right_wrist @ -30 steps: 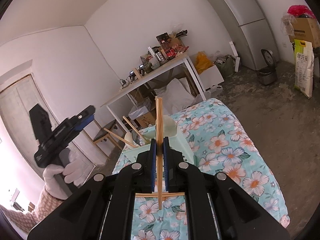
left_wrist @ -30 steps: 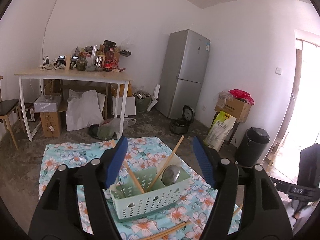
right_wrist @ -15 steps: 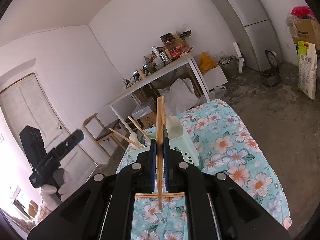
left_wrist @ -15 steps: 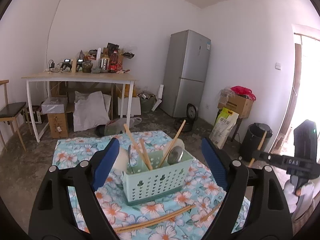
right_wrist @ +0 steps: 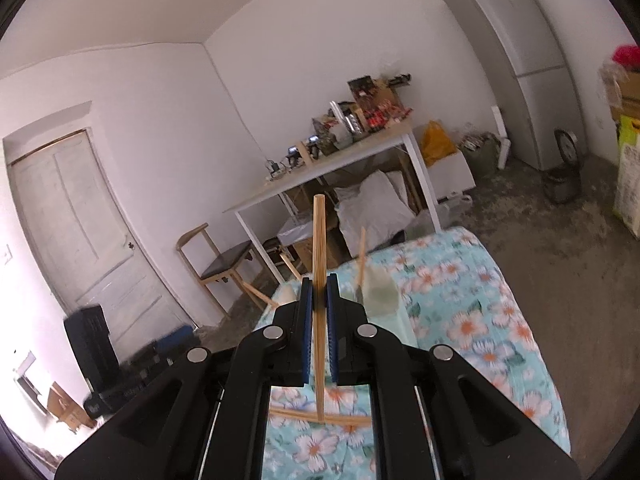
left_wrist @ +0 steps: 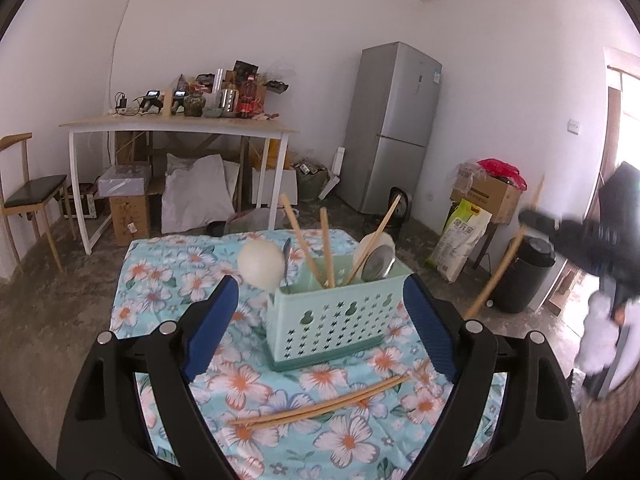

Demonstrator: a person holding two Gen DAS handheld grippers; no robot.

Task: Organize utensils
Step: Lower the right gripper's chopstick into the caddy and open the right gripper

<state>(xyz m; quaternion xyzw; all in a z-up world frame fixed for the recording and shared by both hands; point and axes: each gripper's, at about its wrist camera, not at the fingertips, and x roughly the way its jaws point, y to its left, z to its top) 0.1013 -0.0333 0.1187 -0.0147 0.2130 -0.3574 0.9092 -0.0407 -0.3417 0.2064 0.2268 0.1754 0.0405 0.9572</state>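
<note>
The caddy (left_wrist: 324,316) stands mid-cloth (left_wrist: 168,280), chopsticks and spoons bristling above its rim, blocking entry from above. Loose chopsticks (left_wrist: 320,402) lie across the cloth's near edge. The cloth's left and far edges lie bare, passable.

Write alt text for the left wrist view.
The open left gripper faces a mint-green perforated utensil basket holding chopsticks and spoons on a floral tablecloth. A loose pair of chopsticks lies on the cloth in front. At right, blurred, the right gripper holds another chopstick.
</note>
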